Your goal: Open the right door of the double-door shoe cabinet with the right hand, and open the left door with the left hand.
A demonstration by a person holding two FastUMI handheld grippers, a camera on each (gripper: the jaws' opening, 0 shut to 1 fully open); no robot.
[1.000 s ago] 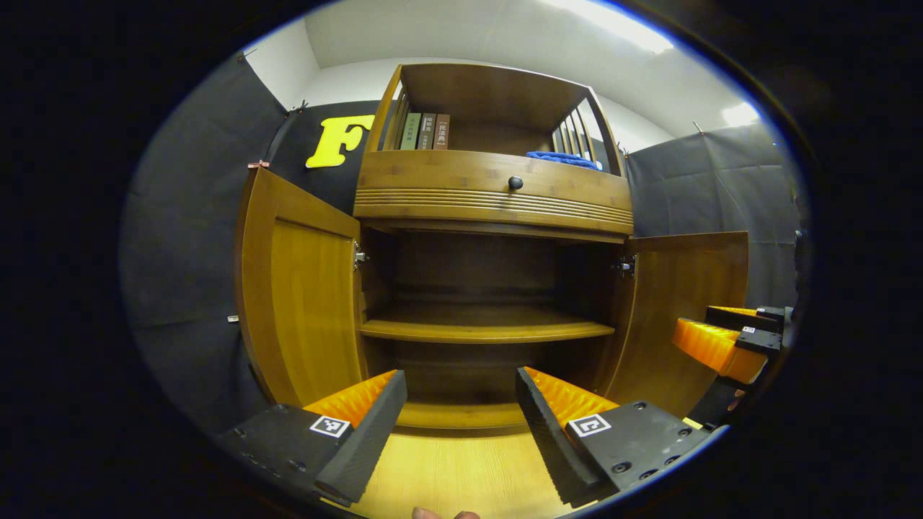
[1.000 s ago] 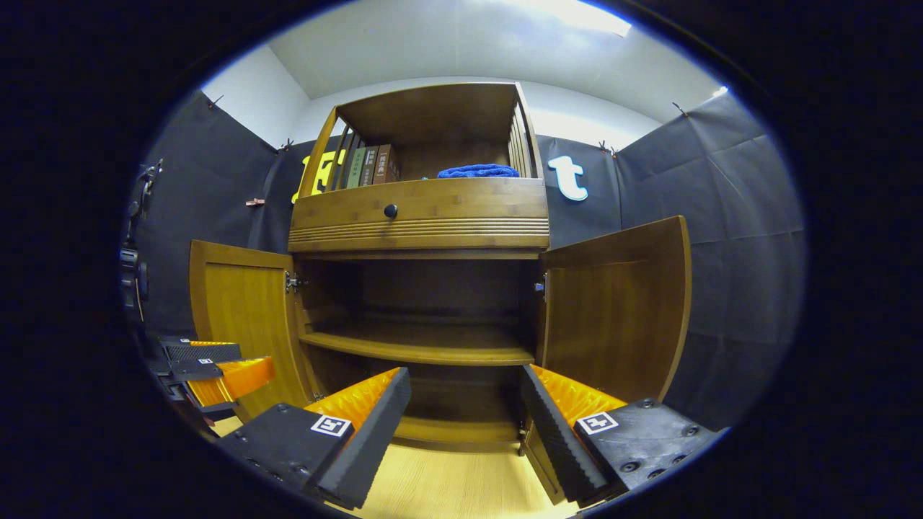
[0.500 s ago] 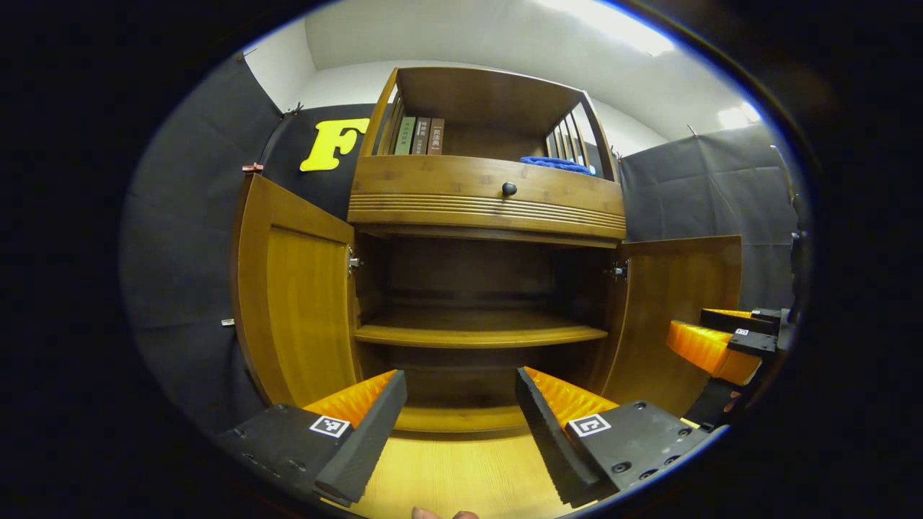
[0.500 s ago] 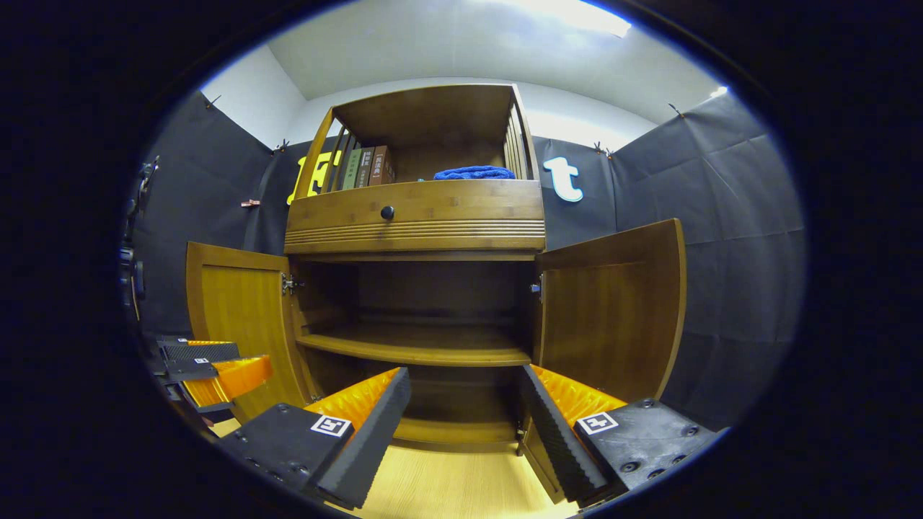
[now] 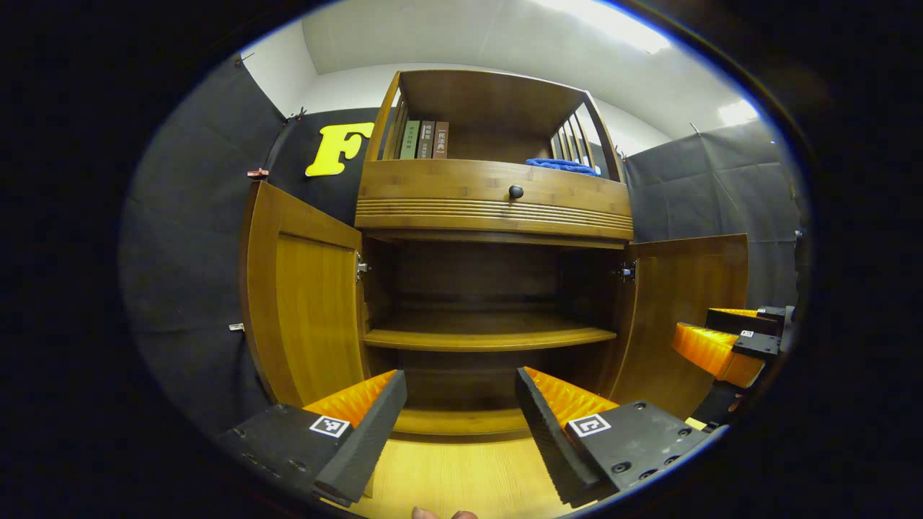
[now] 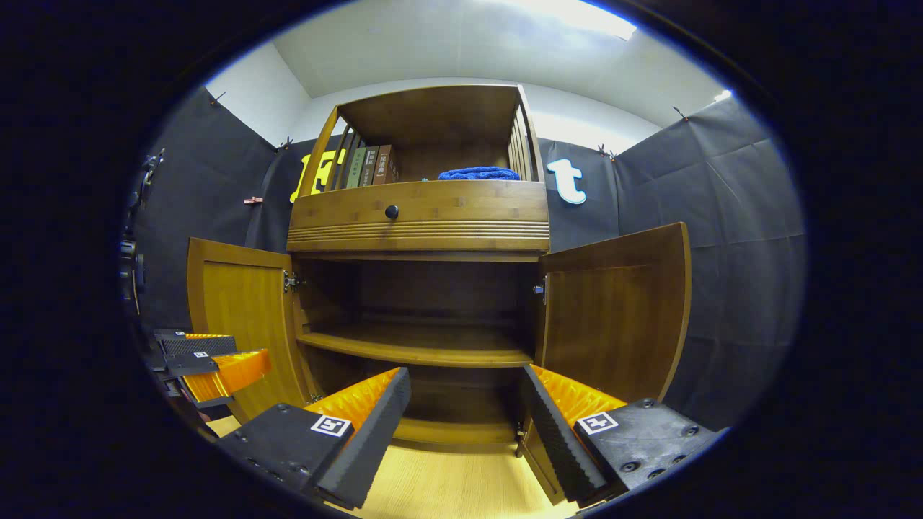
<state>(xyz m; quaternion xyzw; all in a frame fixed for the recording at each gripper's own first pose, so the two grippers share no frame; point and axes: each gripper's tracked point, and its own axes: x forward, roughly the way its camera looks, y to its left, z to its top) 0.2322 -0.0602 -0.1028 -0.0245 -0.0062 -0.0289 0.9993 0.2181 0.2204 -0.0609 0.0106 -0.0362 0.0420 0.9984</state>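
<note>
The wooden shoe cabinet (image 5: pixel 490 209) (image 6: pixel 422 213) stands straight ahead with both doors swung wide. Its left door (image 5: pixel 303 303) (image 6: pixel 241 310) and right door (image 5: pixel 681 310) (image 6: pixel 613 310) hang outward, showing a bare inner shelf (image 5: pixel 487 335) (image 6: pixel 418 349). My left gripper (image 5: pixel 461 425) is open, held back from the cabinet and touching nothing; it also appears at the left edge of the right gripper view (image 6: pixel 209 360). My right gripper (image 6: pixel 465 425) is open too, in front of the right door and apart from it; the left gripper view has it at the right edge (image 5: pixel 721 342).
A drawer with a black knob (image 5: pixel 515 191) (image 6: pixel 391 211) sits above the doors. The top shelf holds books (image 5: pixel 424 139) (image 6: pixel 368 166) and a blue cloth (image 5: pixel 562 166) (image 6: pixel 477 173). Light wooden floor (image 5: pixel 461 476) lies below me. A fingertip (image 5: pixel 425 513) peeks in at the bottom.
Both doors stay wide. The views shift only slightly; both grippers remain open and hover in place.
</note>
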